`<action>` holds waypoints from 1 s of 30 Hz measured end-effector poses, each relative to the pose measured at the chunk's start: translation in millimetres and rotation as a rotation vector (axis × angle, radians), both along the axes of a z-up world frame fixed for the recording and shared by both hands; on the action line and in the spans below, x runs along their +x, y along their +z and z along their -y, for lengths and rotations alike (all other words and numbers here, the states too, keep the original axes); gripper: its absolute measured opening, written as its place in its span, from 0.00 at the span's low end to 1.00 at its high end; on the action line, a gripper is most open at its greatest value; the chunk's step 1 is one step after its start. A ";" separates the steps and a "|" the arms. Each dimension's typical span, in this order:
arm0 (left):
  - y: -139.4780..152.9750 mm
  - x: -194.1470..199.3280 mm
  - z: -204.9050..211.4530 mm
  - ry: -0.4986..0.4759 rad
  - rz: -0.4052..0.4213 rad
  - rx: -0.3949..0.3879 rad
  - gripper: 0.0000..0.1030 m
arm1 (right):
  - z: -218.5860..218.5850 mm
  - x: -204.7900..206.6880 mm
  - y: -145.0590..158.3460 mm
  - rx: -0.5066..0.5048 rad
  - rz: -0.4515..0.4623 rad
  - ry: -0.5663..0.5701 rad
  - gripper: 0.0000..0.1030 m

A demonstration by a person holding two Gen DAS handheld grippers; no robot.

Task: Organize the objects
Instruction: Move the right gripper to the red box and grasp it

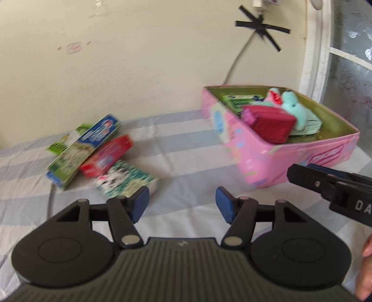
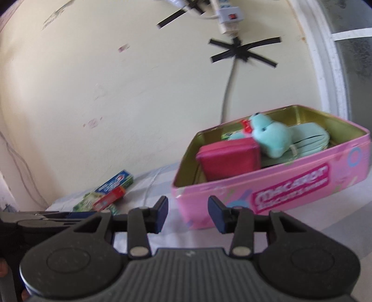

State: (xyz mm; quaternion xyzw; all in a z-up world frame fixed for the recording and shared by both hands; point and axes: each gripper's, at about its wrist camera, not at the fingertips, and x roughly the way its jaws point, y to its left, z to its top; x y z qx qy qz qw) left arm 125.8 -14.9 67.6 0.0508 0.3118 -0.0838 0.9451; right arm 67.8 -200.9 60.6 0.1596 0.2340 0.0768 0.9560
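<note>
A pink tin (image 1: 255,160) stands at the right on the striped cloth; it holds a red pouch (image 1: 272,124), a teal plush toy (image 1: 294,105) and a green box (image 1: 237,100). A pile of boxes lies at the left: a blue toothpaste box (image 1: 100,133), a red one (image 1: 107,155), a green one (image 1: 67,162) and a green-white one (image 1: 125,181). My left gripper (image 1: 182,203) is open and empty, just right of the pile. My right gripper (image 2: 187,213) is open and empty, in front of the tin (image 2: 279,185), and shows in the left wrist view (image 1: 300,173).
The cream wall behind carries a cable (image 1: 234,62) taped with black strips and a power strip (image 2: 229,16). A white window frame (image 1: 316,58) is at the right. The striped cloth (image 1: 176,151) lies between pile and tin.
</note>
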 end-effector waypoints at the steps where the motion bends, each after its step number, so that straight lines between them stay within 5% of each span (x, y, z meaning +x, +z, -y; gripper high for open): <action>1: -4.6 -0.3 -10.1 0.017 -0.005 0.007 0.66 | -9.0 2.5 -3.0 -0.007 -0.013 0.022 0.39; 9: -35.5 10.8 -118.6 0.276 -0.074 -0.034 0.66 | -79.6 24.4 -23.1 -0.075 -0.115 0.208 0.39; 16: -41.8 9.7 -160.7 0.382 0.014 -0.130 0.67 | -128.4 68.5 -10.7 -0.116 -0.098 0.285 0.45; 22: -42.2 8.4 -159.4 0.344 0.015 -0.139 0.67 | -132.1 161.6 -11.7 0.081 -0.216 0.224 0.51; 27: -43.0 10.6 -161.0 0.326 0.005 -0.150 0.71 | -123.3 222.7 -43.7 0.363 -0.393 0.172 0.55; 30: -42.8 11.8 -161.0 0.323 0.002 -0.148 0.71 | -127.2 240.0 -56.4 0.413 -0.422 0.147 0.53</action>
